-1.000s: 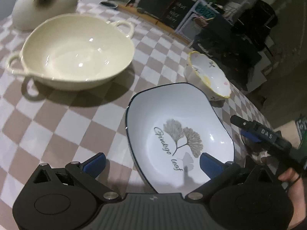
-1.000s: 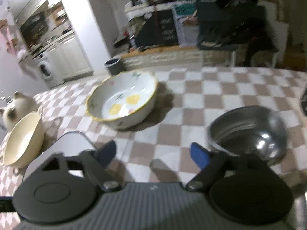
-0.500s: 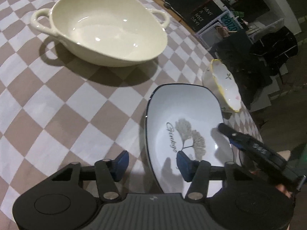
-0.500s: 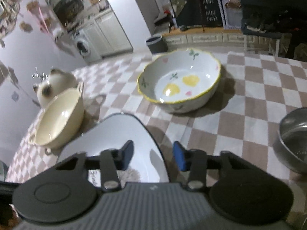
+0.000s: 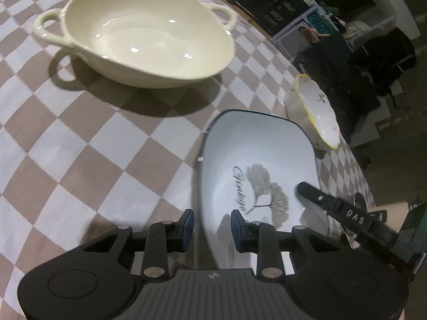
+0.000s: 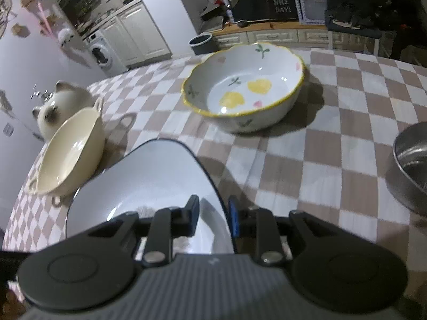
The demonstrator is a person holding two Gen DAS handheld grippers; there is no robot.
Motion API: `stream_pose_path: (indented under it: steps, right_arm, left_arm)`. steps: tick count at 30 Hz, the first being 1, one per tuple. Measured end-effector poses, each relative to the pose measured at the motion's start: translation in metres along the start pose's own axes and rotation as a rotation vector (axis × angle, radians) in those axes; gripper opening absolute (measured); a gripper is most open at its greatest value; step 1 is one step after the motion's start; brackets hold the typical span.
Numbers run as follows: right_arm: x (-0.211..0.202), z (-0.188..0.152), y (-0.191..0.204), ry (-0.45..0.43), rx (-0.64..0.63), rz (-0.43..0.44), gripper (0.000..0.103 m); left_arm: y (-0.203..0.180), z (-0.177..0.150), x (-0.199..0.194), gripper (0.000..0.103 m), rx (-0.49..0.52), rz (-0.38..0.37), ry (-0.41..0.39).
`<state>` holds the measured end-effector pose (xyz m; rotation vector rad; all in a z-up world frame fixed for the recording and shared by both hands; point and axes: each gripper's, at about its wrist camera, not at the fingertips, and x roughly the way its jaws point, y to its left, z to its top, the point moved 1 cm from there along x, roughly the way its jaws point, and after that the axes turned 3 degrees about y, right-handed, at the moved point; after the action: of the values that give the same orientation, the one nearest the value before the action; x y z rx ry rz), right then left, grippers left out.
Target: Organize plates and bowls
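Ginkgo-leaf plate (image 5: pixel 256 160) on the checked tablecloth (image 5: pixel 80 146), straddled at opposite rims by both tools. Left gripper (image 5: pixel 210 225) and right gripper (image 6: pixel 213 213) each stand narrowed about a rim edge; whether the pads already press it is unclear. Glazed ceramic: stiff, slippery, breakable, probably fairly heavy; the upturned rim is the sensible hold. Count: one plate; three bowls, namely one cream two-handled bowl (image 5: pixel 149 34), one floral bowl (image 6: pixel 245 90), one steel bowl (image 6: pixel 411 168).

Glossy glazed ceramic cream bowl (image 5: pixel 149 30); shiny steel bowl (image 6: pixel 412 169); matt checked tablecloth (image 5: pixel 66 138)
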<state>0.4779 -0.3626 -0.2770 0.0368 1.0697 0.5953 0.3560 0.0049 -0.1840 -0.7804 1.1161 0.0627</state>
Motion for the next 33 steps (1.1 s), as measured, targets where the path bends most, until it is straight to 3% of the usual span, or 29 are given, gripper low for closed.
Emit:
stream_pose_path:
  steps: [8, 12, 17, 21, 28, 33]
  right_arm:
    - [-0.014, -0.032, 0.015, 0.042, -0.025, 0.005, 0.030]
    - [-0.016, -0.045, 0.027, 0.059, -0.047, -0.006, 0.030]
    - [-0.014, -0.046, 0.034, 0.061, -0.025, -0.028, 0.030]
    - [-0.010, -0.043, 0.031, 0.044, 0.033, -0.055, 0.018]
    - [-0.010, -0.044, 0.047, 0.045, 0.040, -0.095, 0.018]
    - [-0.012, -0.049, 0.070, 0.040, 0.040, -0.095, 0.018]
  left_arm:
    - [0.012, 0.011, -0.006, 0.018, 0.026, 0.048, -0.015]
    - [0.017, 0.019, -0.008, 0.010, 0.095, 0.068, -0.027]
    - [0.019, 0.021, -0.009, 0.009, 0.172, 0.058, -0.016]
    - [0.017, 0.021, -0.009, 0.009, 0.249, 0.045, 0.004]
    - [0.024, 0.024, -0.017, 0.010, 0.280, 0.053, 0.019]
    - [0.027, 0.028, -0.035, 0.011, 0.335, 0.072, -0.022]
